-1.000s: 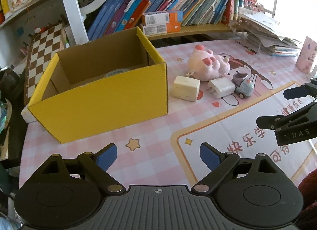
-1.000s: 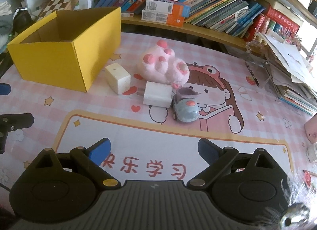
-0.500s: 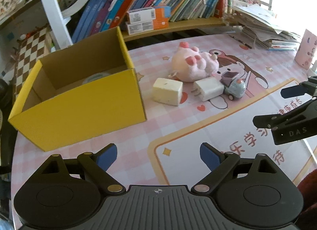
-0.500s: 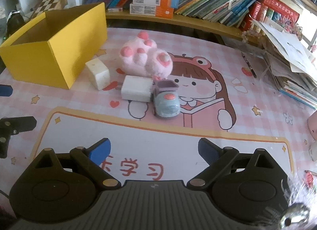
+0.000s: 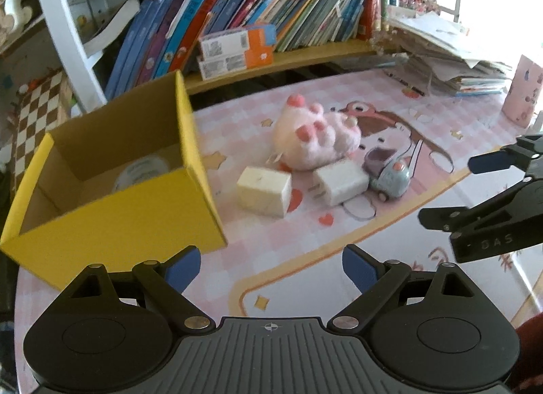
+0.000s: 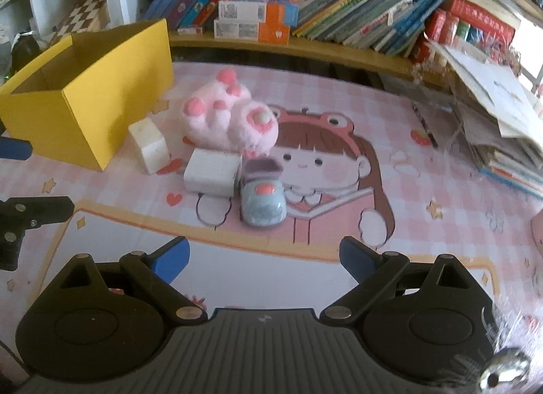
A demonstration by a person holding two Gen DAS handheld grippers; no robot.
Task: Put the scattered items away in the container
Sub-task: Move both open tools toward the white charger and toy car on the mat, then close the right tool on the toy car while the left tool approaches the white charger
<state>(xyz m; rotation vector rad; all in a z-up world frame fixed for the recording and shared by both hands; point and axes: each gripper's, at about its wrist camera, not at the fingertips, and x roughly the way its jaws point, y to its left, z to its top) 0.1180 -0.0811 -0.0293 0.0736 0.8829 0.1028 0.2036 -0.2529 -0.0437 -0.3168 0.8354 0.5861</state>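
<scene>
A yellow cardboard box (image 5: 112,224) (image 6: 112,89) stands open at the left of the pink mat, with a roll of tape (image 5: 142,170) lying inside. Right of it lie a cream block (image 5: 264,190) (image 6: 149,143), a white charger plug (image 5: 341,182) (image 6: 212,172), a small blue toy car (image 5: 388,173) (image 6: 263,200) and a pink plush paw (image 5: 315,139) (image 6: 227,119). My left gripper (image 5: 271,265) hangs open above the mat, short of the block. My right gripper (image 6: 264,255) is open too, just short of the toy car, with nothing between its fingers.
A shelf of books (image 6: 339,17) and stacked orange-and-white boxes (image 5: 237,51) runs along the back. A messy pile of papers and books (image 6: 495,116) sits at the right. A chessboard (image 5: 37,116) leans at the far left. A pink cup (image 5: 522,89) stands at the right edge.
Both grippers have slid to the right and closer to the scattered items. The box has shifted toward the left in both views. Jaws stay open.
</scene>
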